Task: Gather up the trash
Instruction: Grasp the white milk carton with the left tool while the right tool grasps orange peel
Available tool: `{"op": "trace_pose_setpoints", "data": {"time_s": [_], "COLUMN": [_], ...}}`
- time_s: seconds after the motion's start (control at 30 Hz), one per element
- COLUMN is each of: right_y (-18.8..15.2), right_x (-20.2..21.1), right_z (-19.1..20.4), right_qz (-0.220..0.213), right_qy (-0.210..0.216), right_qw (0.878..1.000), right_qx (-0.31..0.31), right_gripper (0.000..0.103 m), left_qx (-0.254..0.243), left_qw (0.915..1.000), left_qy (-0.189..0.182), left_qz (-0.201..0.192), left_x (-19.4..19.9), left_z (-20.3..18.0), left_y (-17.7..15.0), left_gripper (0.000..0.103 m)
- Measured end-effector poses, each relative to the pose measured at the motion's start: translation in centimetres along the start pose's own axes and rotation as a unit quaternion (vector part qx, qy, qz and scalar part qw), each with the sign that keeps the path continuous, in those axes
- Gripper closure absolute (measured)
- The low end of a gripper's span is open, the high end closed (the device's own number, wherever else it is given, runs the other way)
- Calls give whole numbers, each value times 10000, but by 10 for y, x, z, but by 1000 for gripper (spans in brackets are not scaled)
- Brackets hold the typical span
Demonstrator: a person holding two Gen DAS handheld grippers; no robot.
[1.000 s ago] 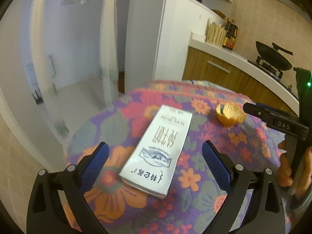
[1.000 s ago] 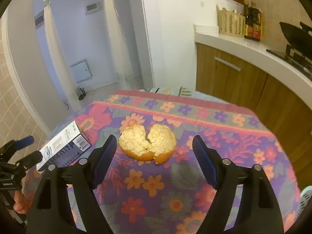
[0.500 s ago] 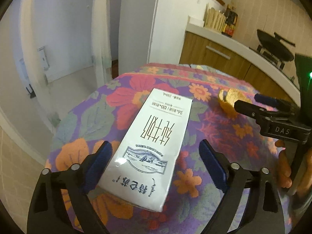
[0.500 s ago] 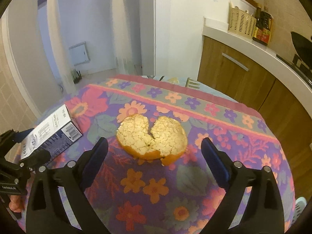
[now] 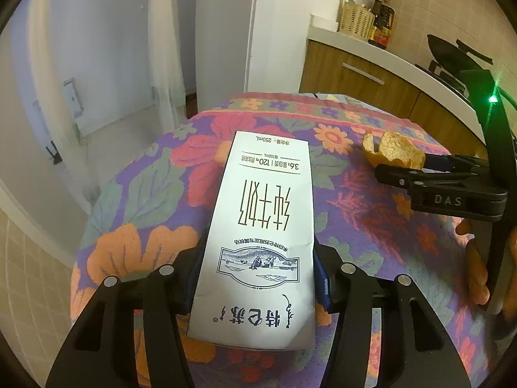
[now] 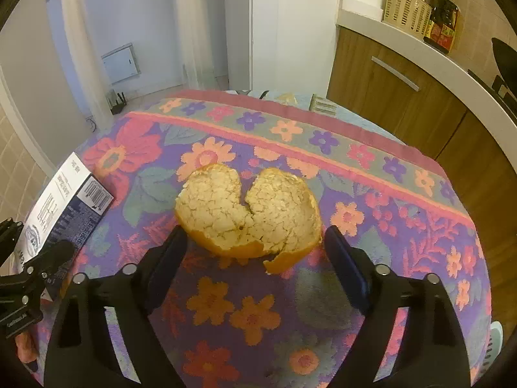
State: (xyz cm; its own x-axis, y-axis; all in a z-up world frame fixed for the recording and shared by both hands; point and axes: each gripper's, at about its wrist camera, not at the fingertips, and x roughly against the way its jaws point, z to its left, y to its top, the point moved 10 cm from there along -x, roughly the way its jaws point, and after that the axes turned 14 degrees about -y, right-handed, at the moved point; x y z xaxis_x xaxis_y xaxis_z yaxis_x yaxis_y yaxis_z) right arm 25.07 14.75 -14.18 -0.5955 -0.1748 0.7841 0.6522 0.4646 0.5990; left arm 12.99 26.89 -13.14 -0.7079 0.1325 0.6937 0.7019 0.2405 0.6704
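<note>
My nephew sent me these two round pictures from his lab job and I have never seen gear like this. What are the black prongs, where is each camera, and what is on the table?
No robot arm here: a person holds a hand-held clamp tool in each hand, and each tool carries a wide-angle camera looking forward along its two black prongs, the jaws. One picture comes from the left gripper, the other from the right gripper. Each view also catches the other tool at its edge.

A table with a flowered cloth holds two bits of trash: a white milk carton lying flat and an orange peel, white side up.

The left jaws are closing on the carton, tight against its two sides. The right jaws are closing with the peel between them, not yet gripping it. Neither item is lifted yet.
</note>
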Motion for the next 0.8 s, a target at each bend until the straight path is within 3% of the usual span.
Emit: {"op": "trace_pose_setpoints", "data": {"time_s": [0.03,0.13,0.3,0.6,0.8], "right_y": [0,-1,0,1,2], "right_x": [-1,0,7,19,41], "right_z": [1,4,3,2,-8], "right_qz": [11,-4,-194,-432,-790], "right_qy": [26,37,83,133,268], "right_qw": [10000,10000,9998,9990,9963], "right_qx": [29,52,28,28,-201], "right_gripper": [41,56,71,81,84], "left_qx": [-6,-7,47,78,-105], "left_qw": [10000,10000,9999,9993,9979], "left_qy": [-10,-38,-61,-182,-358], "left_qz": [-13,-43,-100,-311,-522], "left_x": [1,2,5,14,31], "left_z": [0,-1,0,-3,-37], "left_y": [0,1,1,4,8], "left_gripper": [51,52,52,52,52]}}
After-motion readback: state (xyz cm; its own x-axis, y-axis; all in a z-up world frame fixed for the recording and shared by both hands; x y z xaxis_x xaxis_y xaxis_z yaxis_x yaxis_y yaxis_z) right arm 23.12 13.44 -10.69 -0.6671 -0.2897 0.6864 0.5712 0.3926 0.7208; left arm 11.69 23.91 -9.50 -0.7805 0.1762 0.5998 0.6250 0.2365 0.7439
